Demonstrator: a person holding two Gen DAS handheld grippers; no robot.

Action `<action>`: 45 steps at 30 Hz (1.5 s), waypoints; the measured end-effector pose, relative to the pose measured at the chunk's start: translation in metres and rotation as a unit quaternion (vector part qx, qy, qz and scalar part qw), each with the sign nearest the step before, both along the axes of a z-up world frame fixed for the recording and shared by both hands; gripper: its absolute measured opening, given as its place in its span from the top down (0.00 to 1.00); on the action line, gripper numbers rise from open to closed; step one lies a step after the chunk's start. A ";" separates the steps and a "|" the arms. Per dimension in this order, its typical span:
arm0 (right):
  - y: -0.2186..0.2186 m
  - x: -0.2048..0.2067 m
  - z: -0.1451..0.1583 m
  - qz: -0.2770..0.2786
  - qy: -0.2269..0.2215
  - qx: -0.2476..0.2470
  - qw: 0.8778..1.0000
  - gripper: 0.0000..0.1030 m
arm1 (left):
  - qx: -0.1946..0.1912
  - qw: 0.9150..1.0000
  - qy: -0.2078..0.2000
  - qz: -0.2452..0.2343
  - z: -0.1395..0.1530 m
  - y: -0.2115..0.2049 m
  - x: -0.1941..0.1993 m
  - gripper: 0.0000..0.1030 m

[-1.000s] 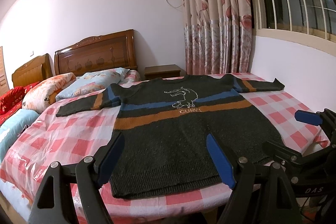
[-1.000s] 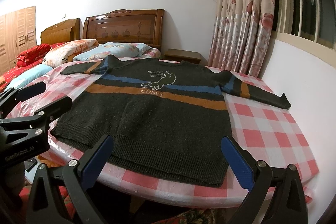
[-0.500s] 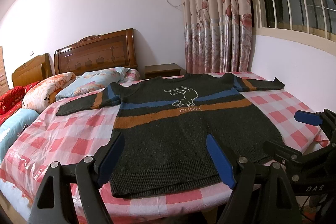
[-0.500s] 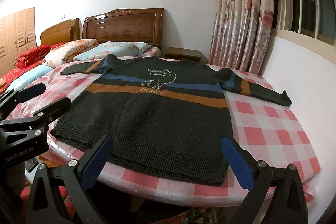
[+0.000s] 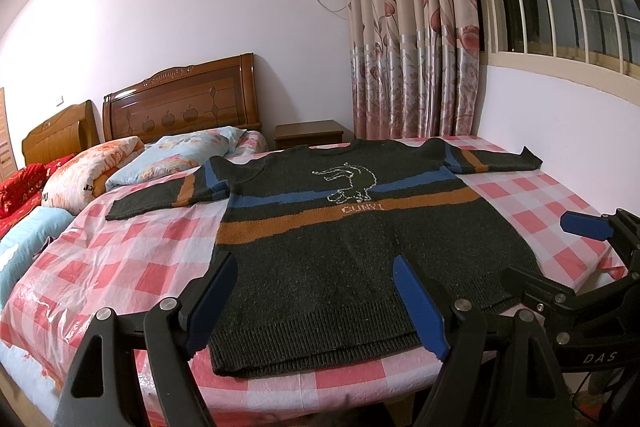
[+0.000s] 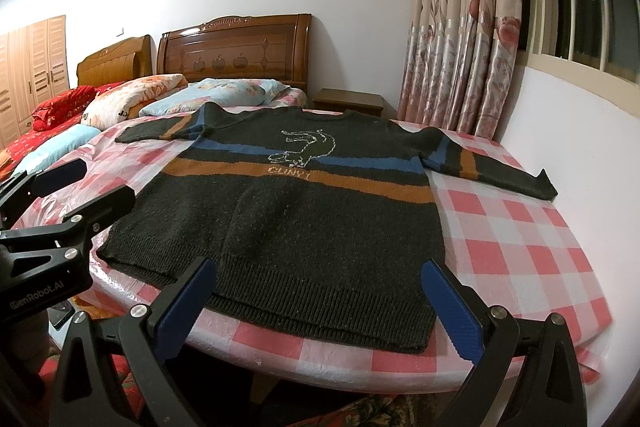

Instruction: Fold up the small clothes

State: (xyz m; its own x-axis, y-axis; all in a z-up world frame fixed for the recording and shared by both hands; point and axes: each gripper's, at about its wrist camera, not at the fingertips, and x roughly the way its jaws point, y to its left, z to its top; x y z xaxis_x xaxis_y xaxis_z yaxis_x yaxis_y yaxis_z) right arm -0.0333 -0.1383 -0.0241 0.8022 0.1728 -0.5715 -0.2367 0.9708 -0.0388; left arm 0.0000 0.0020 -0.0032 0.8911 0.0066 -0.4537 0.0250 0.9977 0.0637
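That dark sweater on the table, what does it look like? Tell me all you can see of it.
The sweater is a thick, dark charcoal knit. A blue stripe and an orange stripe cross the chest and both sleeves, with a white outlined animal above orange lettering. The hem is ribbed. It lies flat, front up, unfolded, sleeves spread out sideways, hem at the near edge of a pink checked cloth. Both tools hover open before the hem; nothing else touches it.

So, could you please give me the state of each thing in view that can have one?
Sweater: spread flat, front up, both sleeves out, unfolded.
Left gripper: open, empty, at the hem.
Right gripper: open, empty, at the hem.
Curtain: drawn beside the window.
Table: covered by a pink checked cloth.
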 end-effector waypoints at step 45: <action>-0.004 0.004 -0.006 -0.003 0.017 0.012 1.000 0.00 | -0.011 1.000 0.026 0.000 -0.013 0.002 0.006 0.21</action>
